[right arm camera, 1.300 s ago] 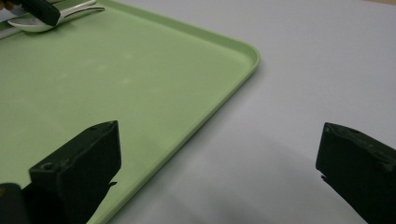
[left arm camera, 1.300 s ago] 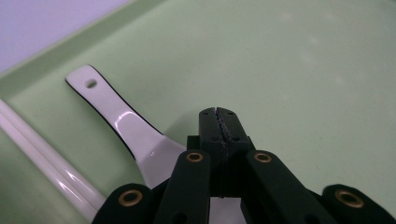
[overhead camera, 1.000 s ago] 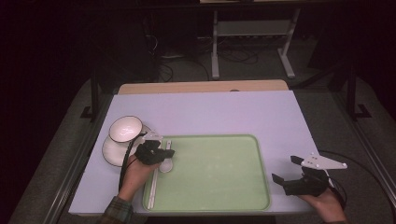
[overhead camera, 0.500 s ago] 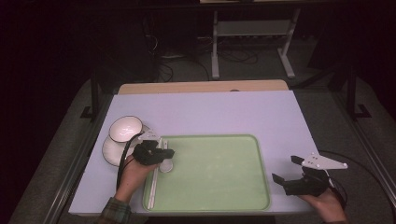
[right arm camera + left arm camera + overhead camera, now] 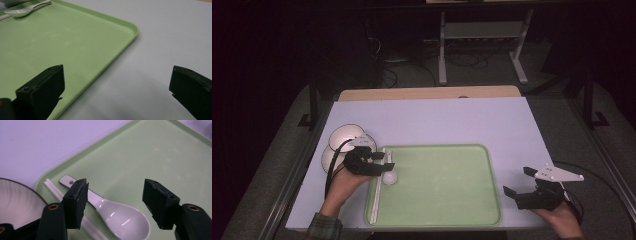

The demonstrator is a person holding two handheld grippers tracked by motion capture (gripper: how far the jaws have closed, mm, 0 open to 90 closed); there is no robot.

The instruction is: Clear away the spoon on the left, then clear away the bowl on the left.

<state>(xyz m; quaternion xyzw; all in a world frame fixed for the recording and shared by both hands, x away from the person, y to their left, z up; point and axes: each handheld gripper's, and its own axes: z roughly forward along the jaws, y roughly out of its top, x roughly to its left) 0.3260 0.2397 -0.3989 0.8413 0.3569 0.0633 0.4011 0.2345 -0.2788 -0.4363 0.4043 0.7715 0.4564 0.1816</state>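
High view looks down from above the table. Each gripper view looks close along its own jaws. All three share the green tray point(image 5: 452, 195) and white spoon point(image 5: 117, 216).

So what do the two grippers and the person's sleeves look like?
Both grippers, left and right, are black with blocky black fingers. The right carries a grey three-cornered plate. A black cable trails from the left. A plaid cuff shows at the left wrist.

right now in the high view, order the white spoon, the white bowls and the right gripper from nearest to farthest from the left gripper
1. White ceramic spoon, on the green tray's left side, right under the left gripper.
2. Stacked white bowls with dark rims, on the table just left of it.
3. Right gripper, far across, past the tray's right edge.
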